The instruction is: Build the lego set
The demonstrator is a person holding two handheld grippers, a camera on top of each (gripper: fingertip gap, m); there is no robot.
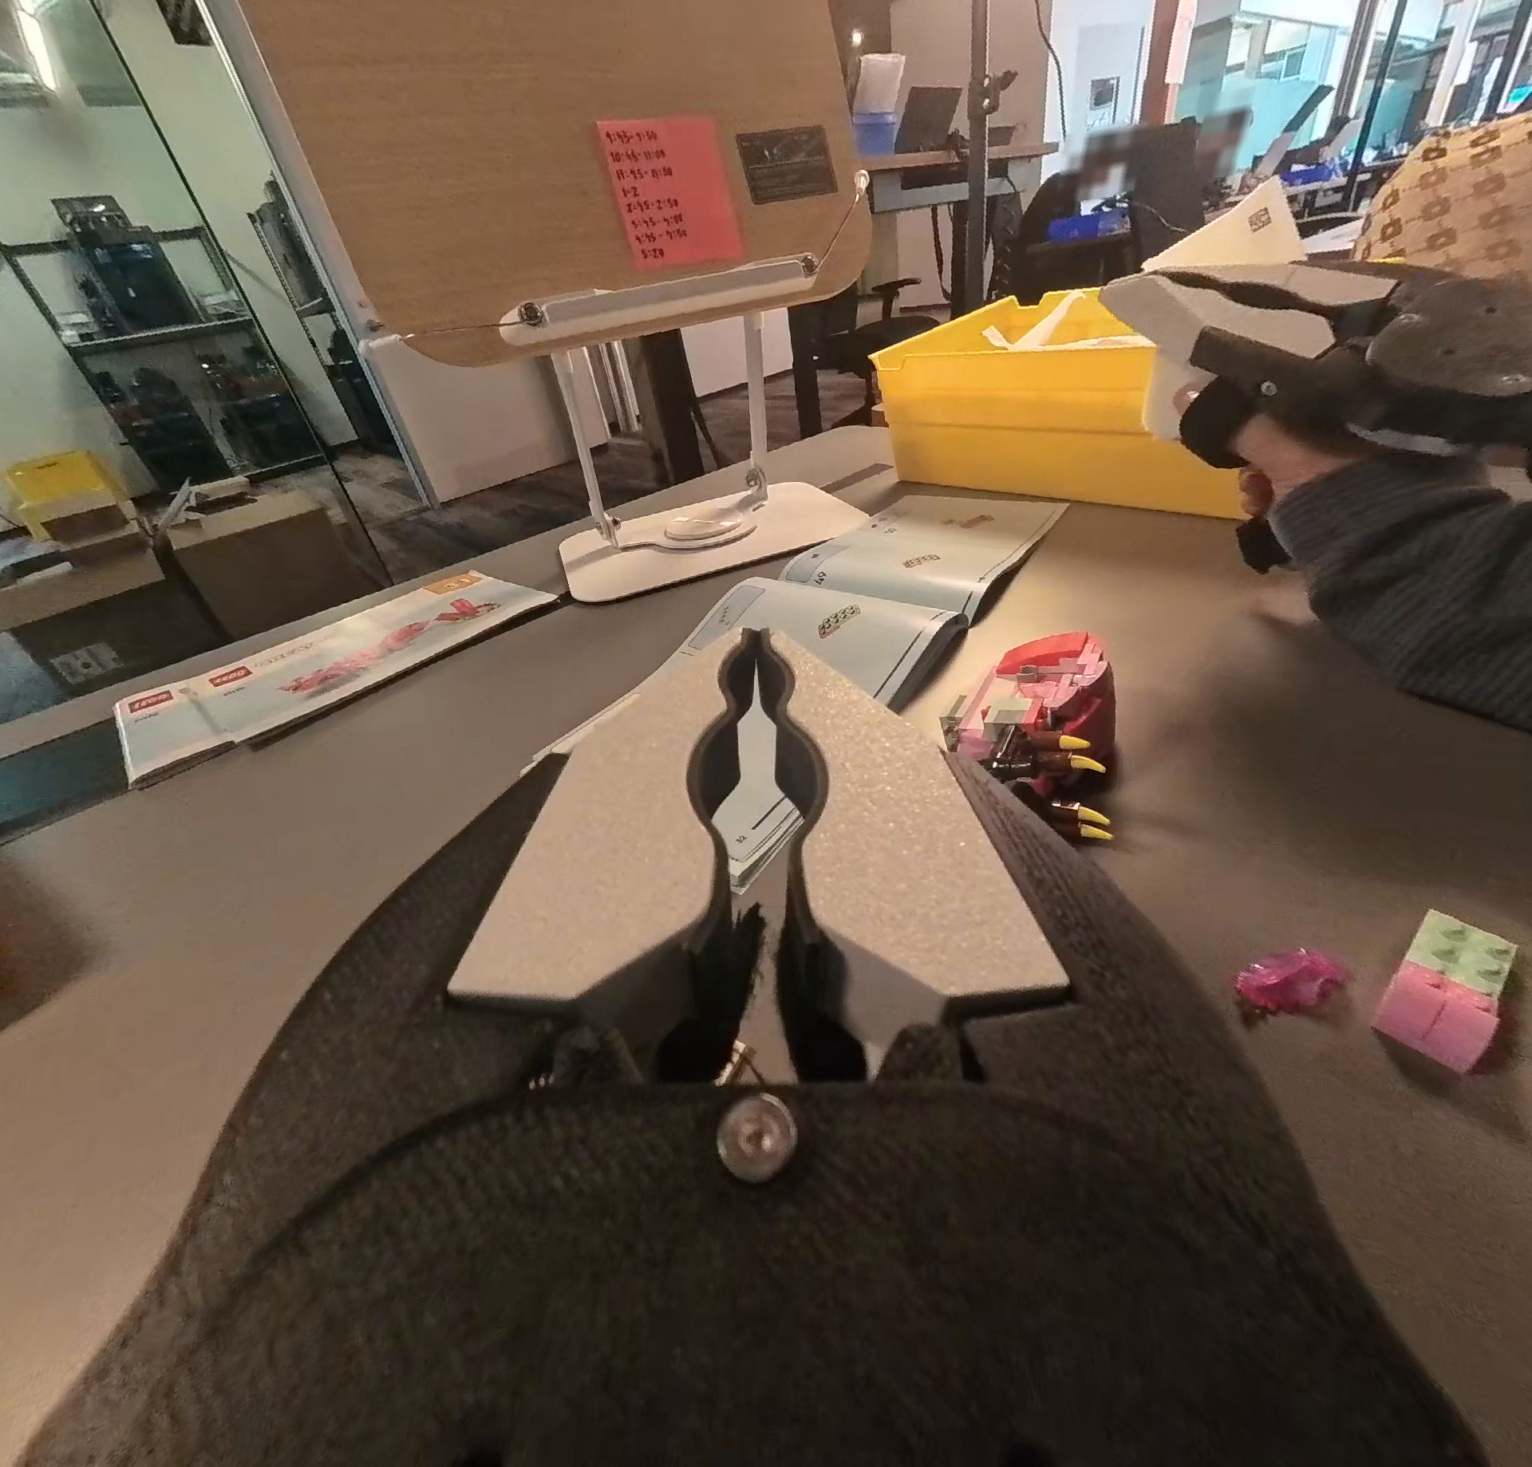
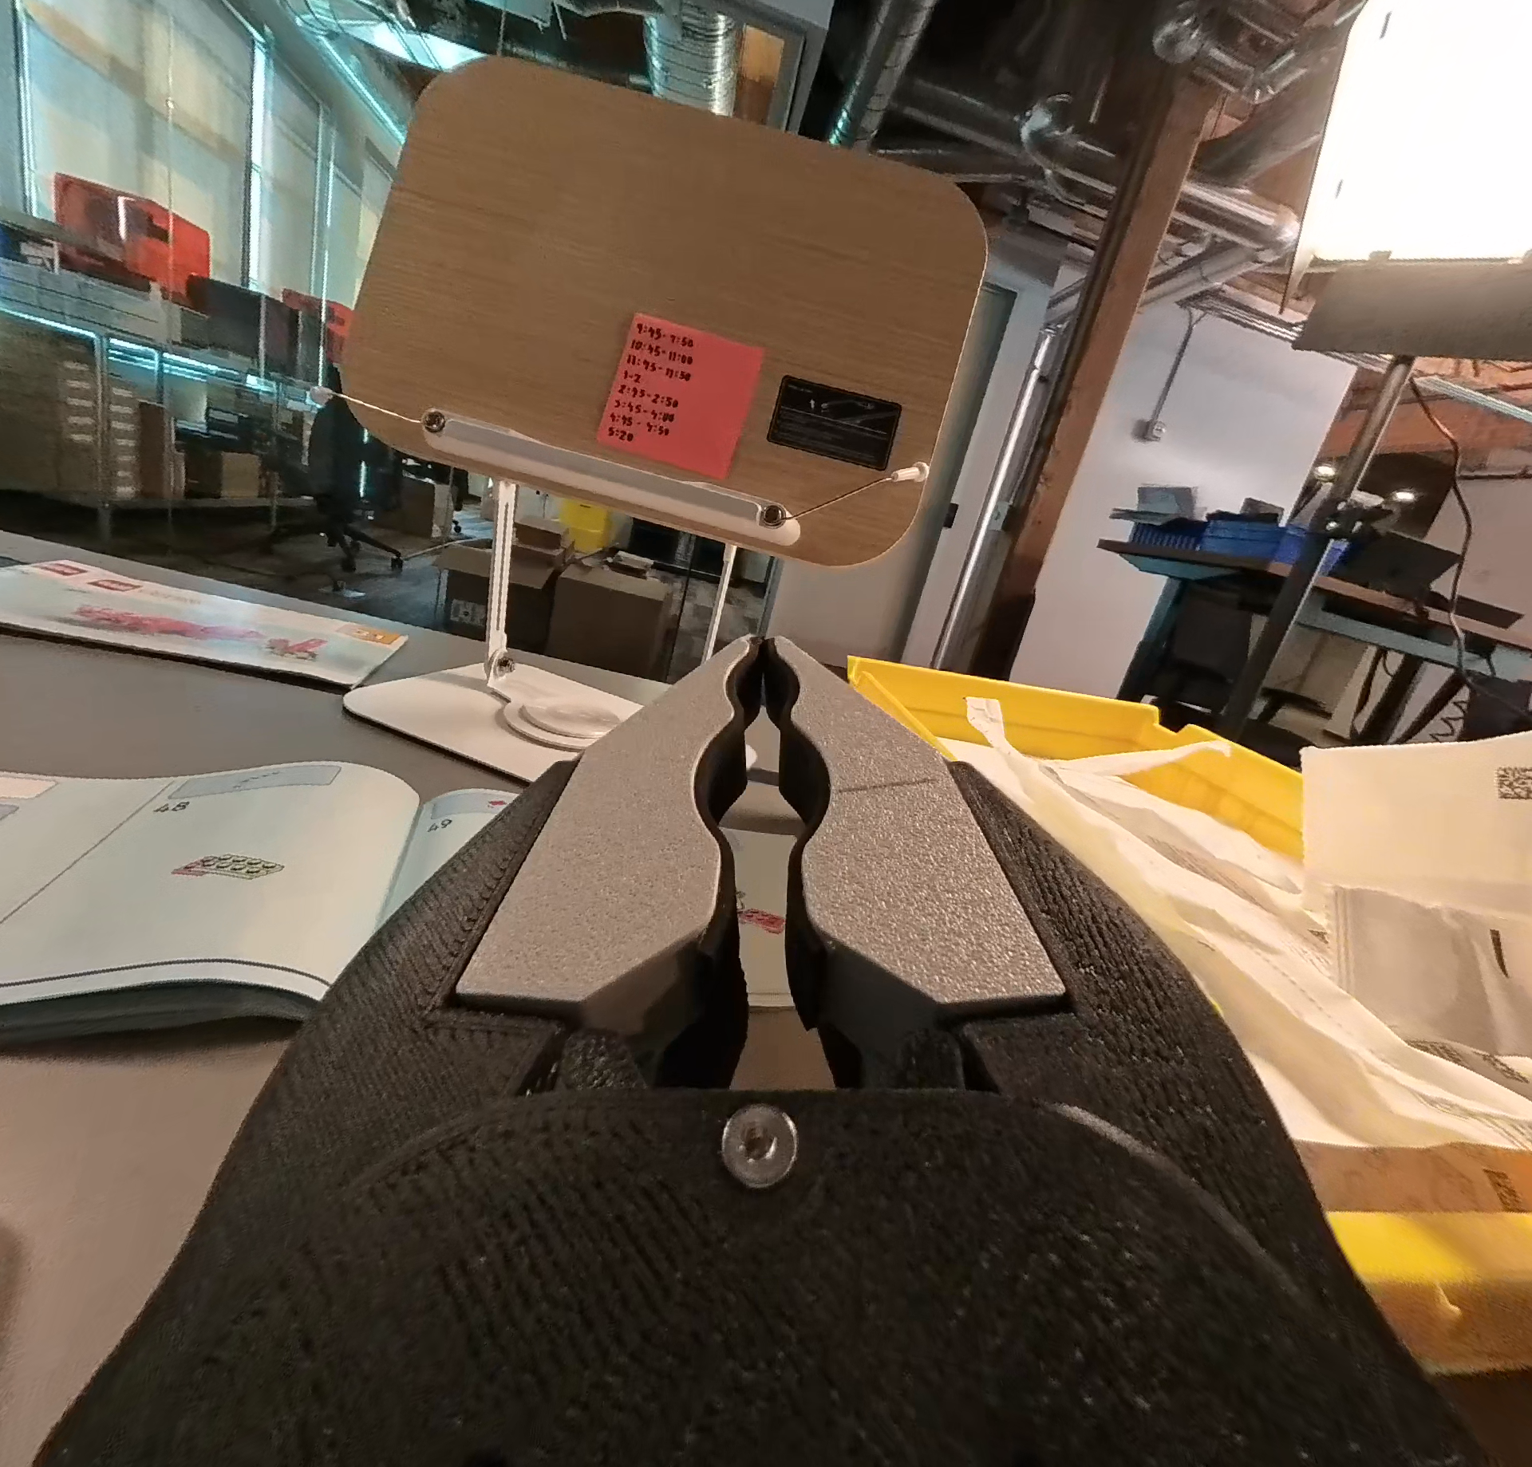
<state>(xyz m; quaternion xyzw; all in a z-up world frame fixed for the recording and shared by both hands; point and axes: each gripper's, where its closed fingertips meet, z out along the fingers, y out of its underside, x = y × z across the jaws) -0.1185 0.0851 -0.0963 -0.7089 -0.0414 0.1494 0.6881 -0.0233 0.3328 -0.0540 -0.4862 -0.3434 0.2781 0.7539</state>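
My left gripper (image 1: pixel 758 640) is shut with nothing between its tips, held above an open instruction booklet (image 1: pixel 895 590) on the dark table (image 1: pixel 290 888). A red and pink brick model with yellow claws (image 1: pixel 1049 723) sits just right of it. A pink and green brick block (image 1: pixel 1447 1000) and a small magenta piece (image 1: pixel 1289 978) lie nearer, at the right. My right gripper (image 2: pixel 761 644) is shut and holds nothing; it hovers over the booklet (image 2: pixel 207 872) beside a yellow bin (image 2: pixel 1078 723). It also shows in the left wrist view (image 1: pixel 1115 296), held by a hand.
A wooden book stand on a white base (image 1: pixel 705 540) stands behind the booklet, with a pink note on it. A second, closed booklet (image 1: pixel 315 665) lies at the left. The yellow bin (image 1: pixel 1036 424) holds white paper bags (image 2: pixel 1243 888). A glass wall runs along the left. My hands' fingertips stand some 25 centimeters from each other.
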